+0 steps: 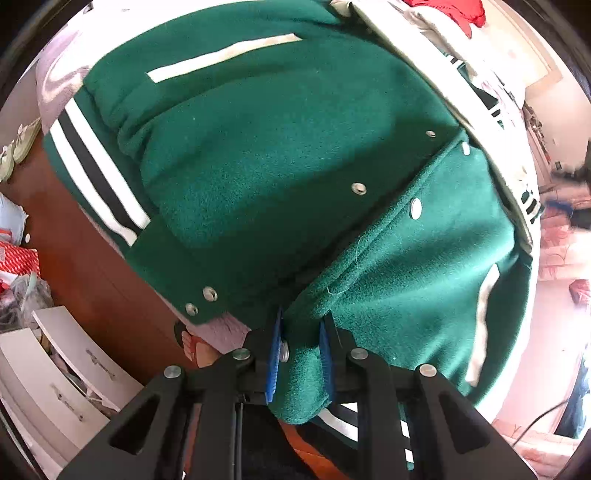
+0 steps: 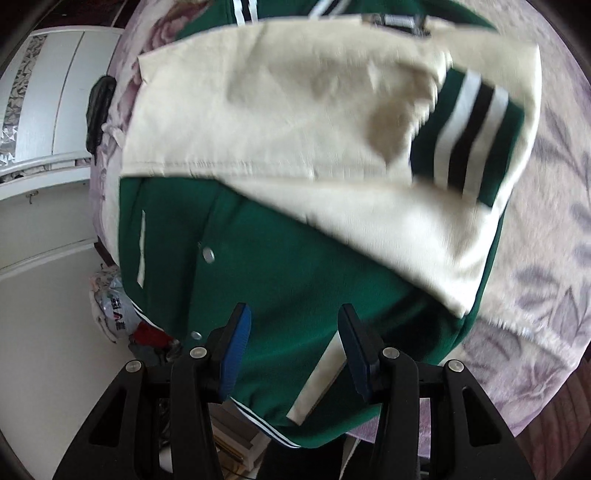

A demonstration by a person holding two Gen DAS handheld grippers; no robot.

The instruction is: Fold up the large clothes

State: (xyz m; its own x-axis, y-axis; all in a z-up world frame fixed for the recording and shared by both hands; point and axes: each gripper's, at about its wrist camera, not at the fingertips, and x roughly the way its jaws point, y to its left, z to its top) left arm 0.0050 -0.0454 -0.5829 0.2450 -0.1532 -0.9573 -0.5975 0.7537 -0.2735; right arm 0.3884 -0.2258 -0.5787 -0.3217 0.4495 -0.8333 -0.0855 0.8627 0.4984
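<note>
A green varsity jacket [image 1: 266, 155] with cream sleeves and snap buttons lies spread on a bed. In the left wrist view my left gripper [image 1: 301, 354] is shut on a bunched fold of the jacket's green front edge, beside a snap. In the right wrist view the jacket [image 2: 295, 266] lies with a cream sleeve [image 2: 280, 122] folded across its body, the striped cuff [image 2: 469, 136] at the right. My right gripper [image 2: 295, 339] is open and empty, its blue pads apart just above the jacket's hem near a cream pocket strip.
A floral lilac bedspread [image 2: 546, 258] covers the bed. White drawers [image 1: 62, 373] and a brown floor [image 1: 74, 236] lie at the left, with a sandalled foot [image 1: 192, 343]. A white wardrobe [image 2: 55, 92] and a plastic bag [image 2: 110, 302] sit left of the bed. Red cloth [image 1: 454, 11] lies at the far end.
</note>
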